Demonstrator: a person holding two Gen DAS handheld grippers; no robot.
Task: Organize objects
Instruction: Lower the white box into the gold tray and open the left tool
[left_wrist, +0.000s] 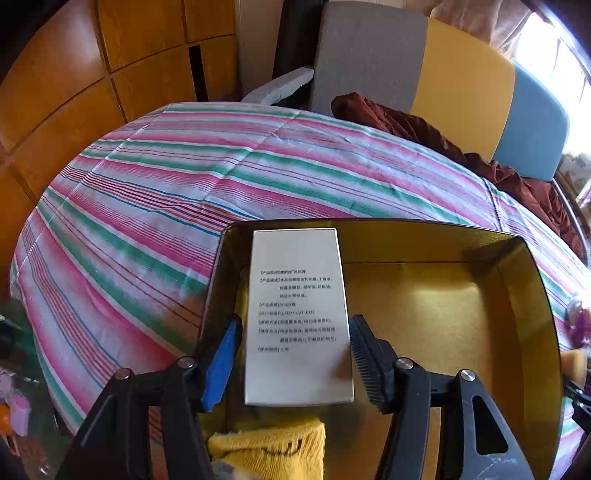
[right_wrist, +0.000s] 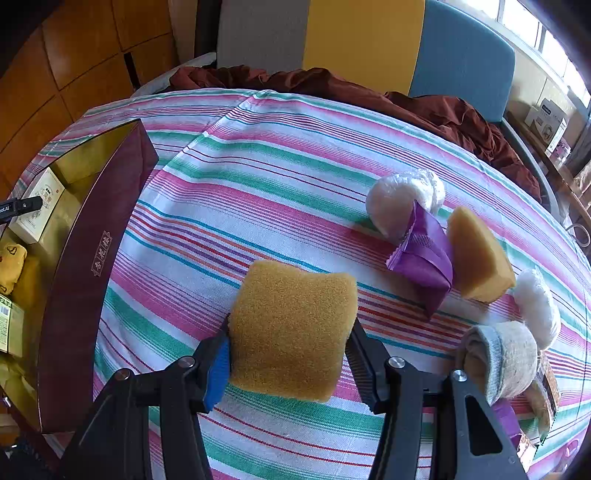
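Observation:
A white carton with printed text (left_wrist: 295, 314) stands against the left wall of the gold-lined box (left_wrist: 443, 302). My left gripper (left_wrist: 295, 325) straddles the carton, open, with a gap showing at the blue pad (left_wrist: 221, 358). A yellow knitted item (left_wrist: 273, 446) lies under the carton's near end. In the right wrist view my right gripper (right_wrist: 290, 325) is shut on a yellow-brown sponge (right_wrist: 291, 332), held just above the striped bedspread (right_wrist: 258, 177). The box's maroon outer wall (right_wrist: 85, 266) lies to its left, with the carton (right_wrist: 37, 210) inside.
To the right of the held sponge lie a purple packet (right_wrist: 424, 258), a second sponge (right_wrist: 476, 254), two white puffs (right_wrist: 399, 199) (right_wrist: 539, 306) and a rolled grey sock (right_wrist: 506, 358). A dark red blanket (right_wrist: 461, 110) is bunched along the headboard (right_wrist: 362, 40).

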